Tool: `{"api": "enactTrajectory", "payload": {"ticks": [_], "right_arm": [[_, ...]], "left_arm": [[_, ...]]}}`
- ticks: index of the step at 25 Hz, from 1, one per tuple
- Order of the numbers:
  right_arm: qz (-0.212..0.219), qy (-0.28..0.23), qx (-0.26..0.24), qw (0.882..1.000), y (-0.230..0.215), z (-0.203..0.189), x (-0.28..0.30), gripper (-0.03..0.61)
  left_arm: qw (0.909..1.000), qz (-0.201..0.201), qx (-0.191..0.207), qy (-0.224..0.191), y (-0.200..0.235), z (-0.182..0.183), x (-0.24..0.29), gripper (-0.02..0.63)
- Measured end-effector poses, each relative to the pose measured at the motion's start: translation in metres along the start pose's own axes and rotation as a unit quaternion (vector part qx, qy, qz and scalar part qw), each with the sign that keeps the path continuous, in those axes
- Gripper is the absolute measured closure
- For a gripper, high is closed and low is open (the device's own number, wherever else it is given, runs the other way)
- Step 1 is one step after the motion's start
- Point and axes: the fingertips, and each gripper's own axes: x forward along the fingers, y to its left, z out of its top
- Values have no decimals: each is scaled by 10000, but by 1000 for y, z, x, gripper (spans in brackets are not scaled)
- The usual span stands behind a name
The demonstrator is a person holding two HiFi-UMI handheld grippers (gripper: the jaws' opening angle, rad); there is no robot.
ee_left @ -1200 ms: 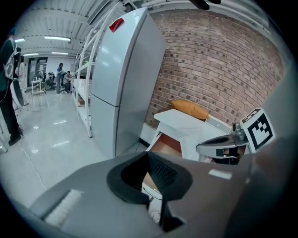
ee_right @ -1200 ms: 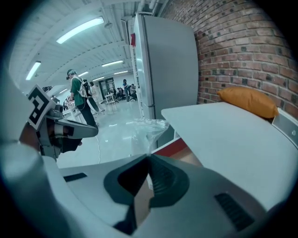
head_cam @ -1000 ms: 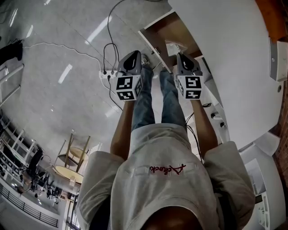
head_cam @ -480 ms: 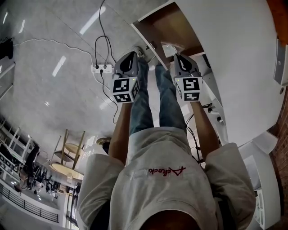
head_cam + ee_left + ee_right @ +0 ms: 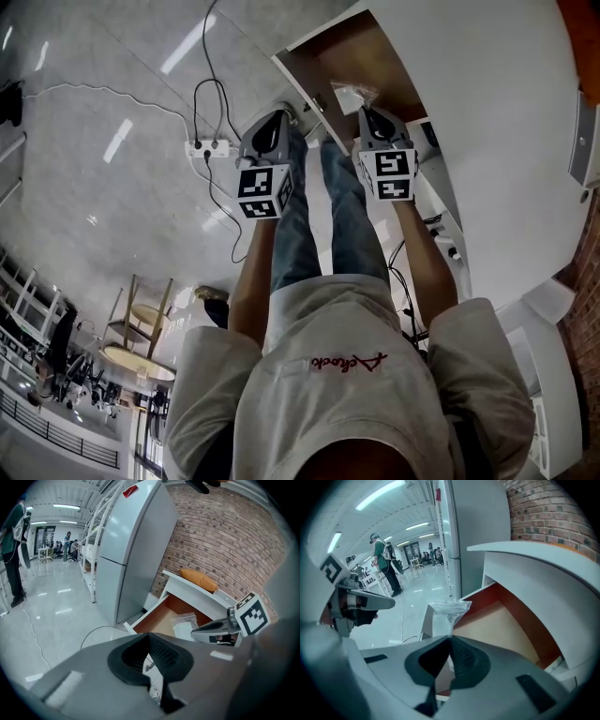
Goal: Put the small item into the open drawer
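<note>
Clear bag, orange-brown drawer

I see a glossy grey floor mirroring the ceiling strip lights, with a white power strip lying on it. A tall grey refrigerator stands beside a brick wall.

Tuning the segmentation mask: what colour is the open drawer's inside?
The drawer has reddish-brown walls and a tan floor; clearest in the right gripper view.
</note>
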Motion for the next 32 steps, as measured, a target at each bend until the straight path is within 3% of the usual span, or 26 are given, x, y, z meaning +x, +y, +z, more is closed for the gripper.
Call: {"api": "enactTrajectory", "payload": {"ticks": [15, 25, 32], "right_arm": [[18, 513, -376, 9980, -18, 24, 76, 566], [-80, 1324, -1098, 9851, -33, 6, 111, 566], [-156, 1881, -987, 9771, -48, -19, 133, 565]], "left_arm": [[9998, 15, -179, -39, 6, 1, 6, 604], [9997, 66, -220, -23, 13, 1, 7, 604], [9996, 72, -258, -7, 16, -3, 7, 604]]}}
